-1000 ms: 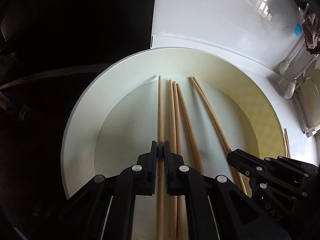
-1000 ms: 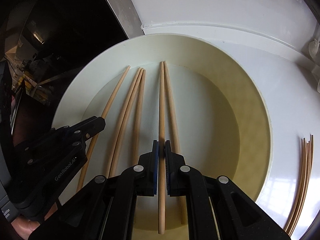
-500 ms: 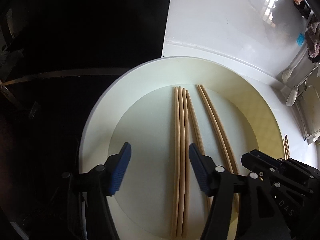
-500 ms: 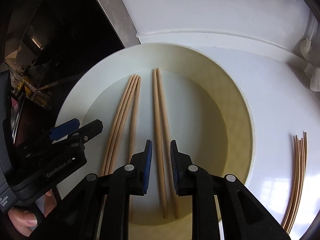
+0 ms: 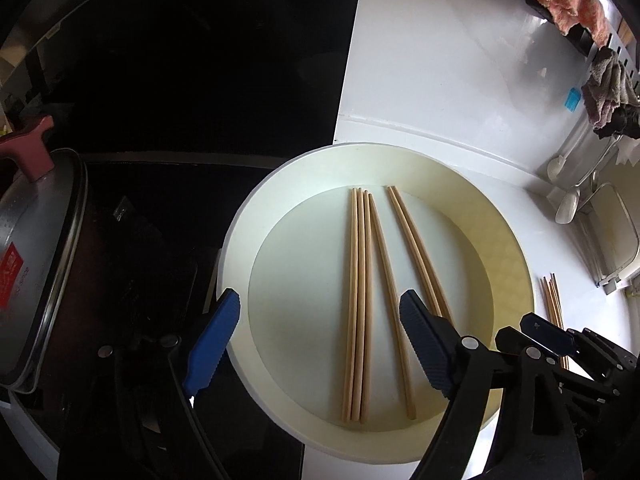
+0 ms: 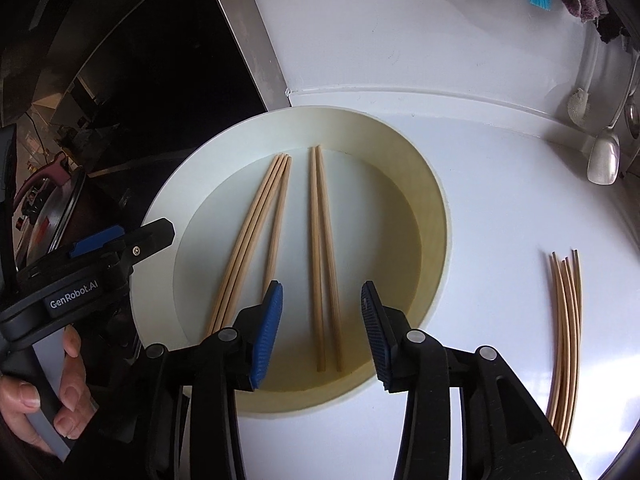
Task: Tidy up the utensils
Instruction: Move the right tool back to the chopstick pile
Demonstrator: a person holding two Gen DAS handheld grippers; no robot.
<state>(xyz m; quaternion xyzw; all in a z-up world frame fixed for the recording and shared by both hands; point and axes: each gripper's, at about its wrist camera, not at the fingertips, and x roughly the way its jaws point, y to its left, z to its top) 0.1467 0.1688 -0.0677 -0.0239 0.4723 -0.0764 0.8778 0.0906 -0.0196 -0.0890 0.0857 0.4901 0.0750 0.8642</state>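
The white counter (image 6: 500, 216) fills most of both views, running back to a glossy white wall and, on the left, to a black cooktop (image 5: 168, 184) on which the corner of a metal pot lid (image 5: 36, 264) with a reddish knob shows. A wide, shallow cream plate (image 5: 240, 240) sits at the counter's left edge, partly overhanging the dark surface. In it lie six wooden chopsticks (image 5: 360, 304): a group of four on the left, three tight together and the fourth angling away toward the near end, and a separate pair (image 6: 324, 256) to their right, almost parallel and spreading slightly toward the near side. The left gripper (image 5: 316, 340) hangs above the near-left part of the plate with its jaws released and spread wide; they have just been opening, and the group of four lies beneath the gap, untouched. The right gripper (image 6: 322, 332) hangs over the pair with its jaws released too, opened less widely and also just opening, the pads clear of the sticks. A hand (image 6: 44, 392) holds the left gripper's handle. Well to the right of the plate, a loose bundle of thinner chopsticks (image 6: 568, 340) rests on the counter, and a white spoon (image 6: 604, 156) lies near the back wall.
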